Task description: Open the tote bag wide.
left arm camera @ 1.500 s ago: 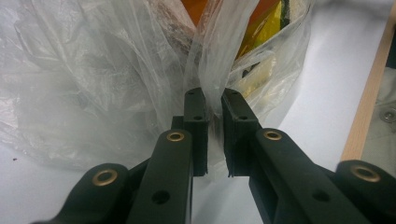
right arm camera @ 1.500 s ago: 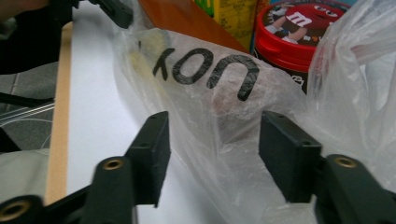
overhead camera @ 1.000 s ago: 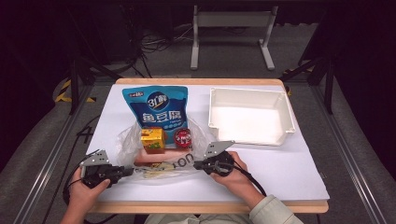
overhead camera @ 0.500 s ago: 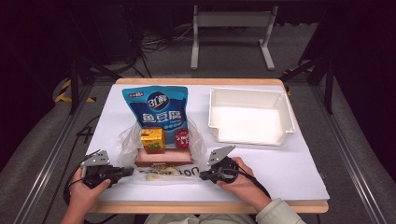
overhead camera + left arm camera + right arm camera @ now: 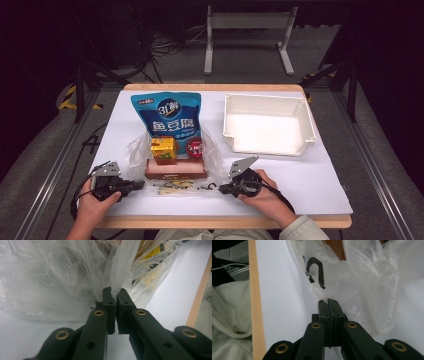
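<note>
Against the picture of a second ago: right gripper (image 5: 223,189) drawn back toward the near edge of the table (image 5: 320,180) and a little outward from the plastic bag (image 5: 212,152); left gripper (image 5: 136,185) at nearly the same spot at the bag's near left corner; bag mouth stretched wider between them; goods in it unmoved.

Left gripper (image 5: 113,293) pinched on a gathered fold of the plastic bag (image 5: 50,282), jaws narrow with film squeezed between the tips; right gripper (image 5: 327,301) closed tight on the thin edge of the plastic bag (image 5: 367,285), jaws pressed together just below a black hook-shaped print on the film.

Bag clear, crinkled, lying flat on the white table cover left of the white tray (image 5: 267,125) and apart from it; open side toward the person; black and yellow printing along its near edge.

Counted at the bag: one blue snack pouch (image 5: 167,112) lying at its far side; one yellow carton (image 5: 163,150), one small red can (image 5: 195,148) just beside the carton, one reddish-brown flat pack (image 5: 175,169) in front of both; one tray, bare inside; two grippers, two hands.
</note>
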